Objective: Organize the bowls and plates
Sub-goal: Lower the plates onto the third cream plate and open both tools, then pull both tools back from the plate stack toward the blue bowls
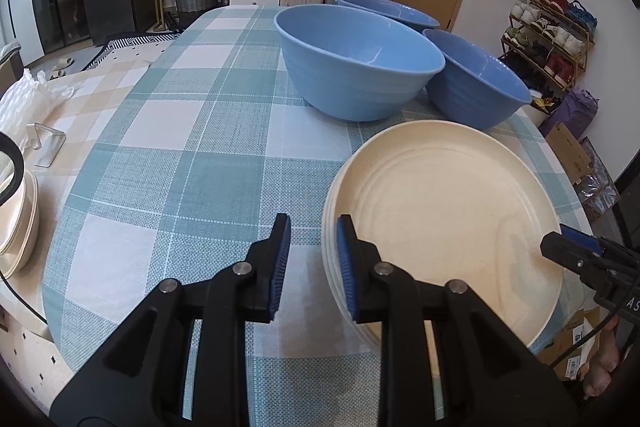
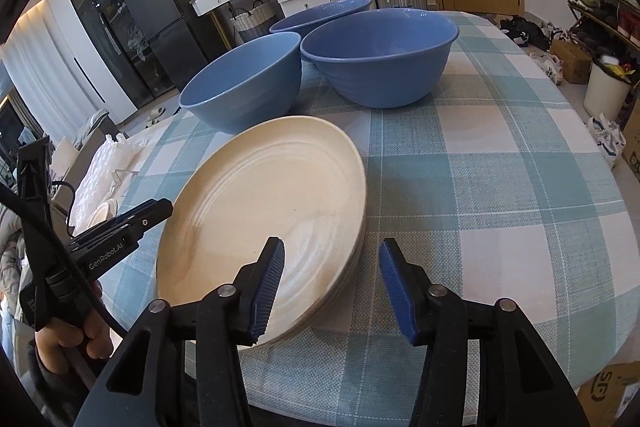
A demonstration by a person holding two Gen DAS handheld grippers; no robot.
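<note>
Plate stack (image 2: 264,211) low centre of frame, straddled by right gripper (image 2: 332,287), fingers spread, nothing held. Left gripper (image 1: 314,267) spread at stack's opposite rim. Bowls (image 2: 380,55) beyond, upper centre.

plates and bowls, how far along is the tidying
Done: the cream plates sit in one stack. In hand: nothing; the left gripper and right gripper are open beside the stack. Left: three blue bowls stand apart, not nested.

Black left gripper (image 1: 310,263) and right gripper (image 2: 332,287), blue ribbed pads, silver rivets, white "GenRobot.AI" lettering
</note>
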